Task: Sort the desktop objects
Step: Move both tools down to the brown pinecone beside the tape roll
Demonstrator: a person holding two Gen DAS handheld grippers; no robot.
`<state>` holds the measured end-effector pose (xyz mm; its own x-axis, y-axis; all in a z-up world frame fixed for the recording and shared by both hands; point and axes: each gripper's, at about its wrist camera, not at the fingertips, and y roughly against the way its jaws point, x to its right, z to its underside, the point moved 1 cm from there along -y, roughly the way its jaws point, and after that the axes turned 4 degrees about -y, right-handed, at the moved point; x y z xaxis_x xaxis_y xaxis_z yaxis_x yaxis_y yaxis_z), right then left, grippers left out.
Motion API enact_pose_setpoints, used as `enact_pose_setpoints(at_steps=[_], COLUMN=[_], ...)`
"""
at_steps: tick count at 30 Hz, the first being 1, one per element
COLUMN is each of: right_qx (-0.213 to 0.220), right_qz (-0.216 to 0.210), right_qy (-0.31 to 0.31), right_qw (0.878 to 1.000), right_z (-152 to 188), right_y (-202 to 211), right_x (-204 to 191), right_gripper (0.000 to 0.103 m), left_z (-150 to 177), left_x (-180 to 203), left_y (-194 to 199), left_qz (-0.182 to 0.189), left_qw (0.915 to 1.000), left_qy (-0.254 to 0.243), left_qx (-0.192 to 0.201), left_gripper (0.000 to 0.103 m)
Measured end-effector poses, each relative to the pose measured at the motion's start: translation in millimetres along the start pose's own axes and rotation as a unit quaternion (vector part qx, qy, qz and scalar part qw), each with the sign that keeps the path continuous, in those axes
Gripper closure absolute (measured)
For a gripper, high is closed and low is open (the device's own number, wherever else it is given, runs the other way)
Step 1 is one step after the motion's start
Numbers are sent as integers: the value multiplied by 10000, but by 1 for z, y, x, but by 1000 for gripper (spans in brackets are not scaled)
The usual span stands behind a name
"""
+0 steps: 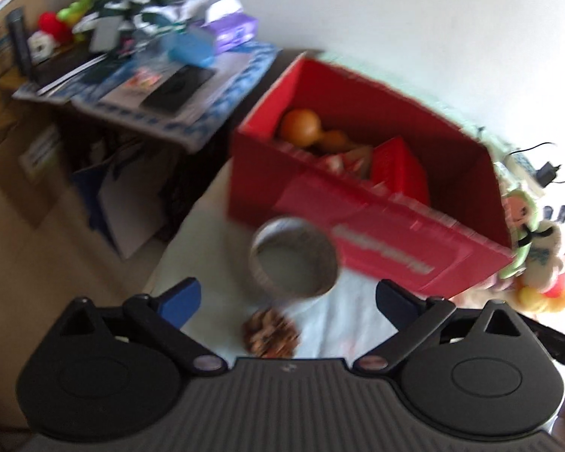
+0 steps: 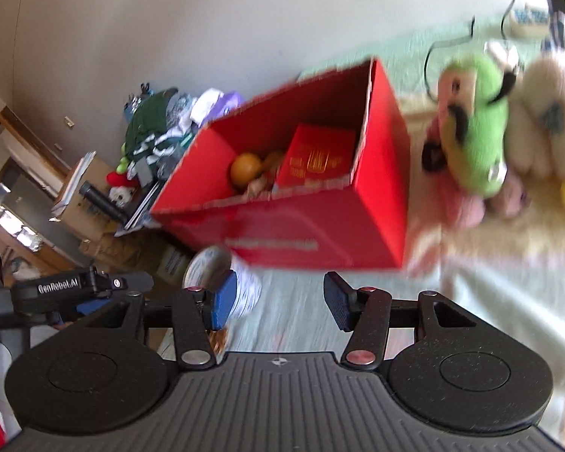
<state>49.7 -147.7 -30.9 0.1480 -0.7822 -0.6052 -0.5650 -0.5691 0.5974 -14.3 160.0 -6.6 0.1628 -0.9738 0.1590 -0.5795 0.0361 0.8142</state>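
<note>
**Both grippers spread wide over the table, nothing in either**

The left gripper [image 1: 288, 297] has its blue-padded fingers [image 1: 180, 299] parted wide and empty. Between them and a little ahead, a roll of tape [image 1: 293, 258] stands on its side on the pale tablecloth [image 1: 342, 324], its hollow core facing the camera, touching neither pad. Closer in, just below the roll, lies a small brown, bumpy object [image 1: 270, 333]; it is too blurred to say what it is.

The right gripper [image 2: 280, 301] is likewise released, its fingers [image 2: 337, 301] well apart with only bare cloth between them. From this side the tape roll [image 2: 222, 278] sits just beside and behind the left-hand pad, outside the gap. The other gripper [image 2: 83, 290] shows at the far left edge of this view.

Beyond the roll stands the open red cardboard box [image 1: 376, 241], its near wall just behind the tape. Inside are an orange [image 1: 300, 128], a flat red packet [image 2: 316, 156] leaning against one wall, and some paler items I cannot make out.

To the right of the box, on the same cloth, is a heap of plush toys [image 2: 478, 128], a green one foremost and a cream one beside it. Off to the left, well apart, a low side table [image 1: 222, 113] is cluttered with clothes and papers.
</note>
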Motion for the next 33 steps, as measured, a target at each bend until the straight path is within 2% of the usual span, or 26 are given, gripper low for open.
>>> enact_pose_setpoints(at_steps=[4, 8, 10, 13, 17, 20, 23, 25, 27, 29, 33], right_qx=[-379, -677, -719, -696, -660, -717, -773, -825, -871, -951, -1104], right_qz=[-243, -426, -398, -365, -339, -309, -287, -259, -205, -186, -119], right_qy=[-368, -538, -540, -630, -950, -980, -1076, -1101, -1117, -1178, -1241], right_qw=[9983, 9953, 9952, 9949, 9927, 9921, 9908, 9901, 9897, 9883, 9860], right_z=[16, 28, 30, 32, 34, 36, 40, 41, 42, 45, 47], right_y=[-15, -24, -27, -30, -39, -52, -66, -75, -84, -92, -103], right_x=[2, -3, -7, -10, -14, -23, -33, -39, -44, -46, -47], right_gripper=[48, 48, 48, 48, 48, 48, 47, 47, 47, 47, 47], left_z=[29, 45, 50, 52, 46, 40, 34, 31, 29, 27, 24], left_x=[0, 3, 4, 4, 4, -2, -9, -15, -18, -21, -23], left_y=[-1, -10, -16, -24, -39, -49, -59, -63, -66, -70, -77], left_qz=[-256, -130, 69, 346, 211, 308, 470, 492, 529, 580, 828], left_qw=[9995, 9987, 9979, 9952, 9907, 9875, 9841, 9830, 9808, 9783, 9727], left_qy=[-198, -495, -650, -913, -1327, -1514, -1629, -1678, -1789, -1888, -2022], left_qx=[27, 46, 35, -36, -217, -310, -530, -567, -575, -628, -777], left_gripper=[3, 3, 3, 3, 3, 3, 13, 14, 19, 33, 40])
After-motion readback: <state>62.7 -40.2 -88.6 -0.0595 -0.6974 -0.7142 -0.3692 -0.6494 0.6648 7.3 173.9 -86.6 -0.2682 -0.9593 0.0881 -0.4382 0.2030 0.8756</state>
